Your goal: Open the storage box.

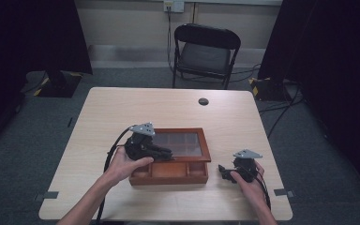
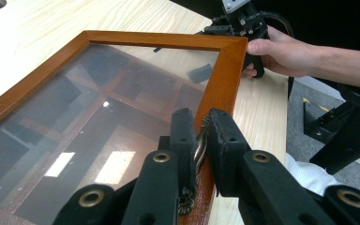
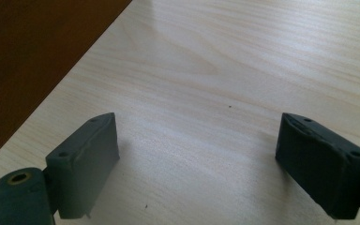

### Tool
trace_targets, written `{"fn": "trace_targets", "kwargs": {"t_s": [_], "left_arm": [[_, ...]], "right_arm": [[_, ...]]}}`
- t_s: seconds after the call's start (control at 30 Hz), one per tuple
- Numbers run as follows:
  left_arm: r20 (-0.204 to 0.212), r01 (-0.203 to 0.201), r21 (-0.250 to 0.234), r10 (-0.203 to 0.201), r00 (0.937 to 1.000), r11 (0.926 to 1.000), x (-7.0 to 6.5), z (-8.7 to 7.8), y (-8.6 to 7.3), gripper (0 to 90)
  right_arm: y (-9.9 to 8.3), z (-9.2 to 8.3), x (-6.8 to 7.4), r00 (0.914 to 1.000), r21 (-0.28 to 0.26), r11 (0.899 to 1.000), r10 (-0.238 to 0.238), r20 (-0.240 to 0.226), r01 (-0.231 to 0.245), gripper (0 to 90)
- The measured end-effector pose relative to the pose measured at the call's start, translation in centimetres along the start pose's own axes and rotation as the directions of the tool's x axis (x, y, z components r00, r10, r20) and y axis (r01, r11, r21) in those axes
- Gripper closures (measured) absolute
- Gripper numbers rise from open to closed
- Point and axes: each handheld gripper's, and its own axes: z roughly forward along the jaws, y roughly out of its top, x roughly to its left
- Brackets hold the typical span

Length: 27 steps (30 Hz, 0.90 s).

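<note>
- Left gripper (image 2: 200, 136) is seen clamped on a small metal clasp (image 2: 199, 143) at the front edge of the lid (image 2: 122, 93) — jaws nearly together, the ornate metal pinched between the pads.
- Lid — a glass pane in a brown wooden frame — is held raised at a tilt over the box (image 1: 168, 171); dividers are glimpsed through the glass in the left gripper view.
- Box is placed near the table's (image 1: 122, 108) front edge, roughly central; open compartments are seen along its near side in the high view.
- Left gripper (image 1: 143, 145) is found at the lid's left front part in the high view, gripped by the left hand (image 1: 124, 164).
- Right gripper (image 3: 206, 159) is held wide open with nothing between the jaws, low over bare tabletop, the box's wooden side just beside it.
- Right gripper (image 1: 236, 171) is seen just right of the box, apart from it, held by the right hand (image 1: 251, 185).
</note>
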Motion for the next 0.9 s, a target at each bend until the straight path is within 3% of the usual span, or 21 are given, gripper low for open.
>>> {"fn": "trace_targets", "kwargs": {"t_s": [0.23,0.9], "left_arm": [[-0.002,0.0,0.025,0.0,1.0,0.9997,0.1,0.0,0.3,80.7],[-0.002,0.012,0.013,-0.012,0.9999,0.9998,0.4,-0.6,1.5,80.7]], "right_arm": [[0.0,0.0,0.0,1.0,0.0,1.0,0.0,0.0,0.0,12.6],[0.0,0.0,0.0,1.0,0.0,1.0,0.0,0.0,0.0,12.6]]}}
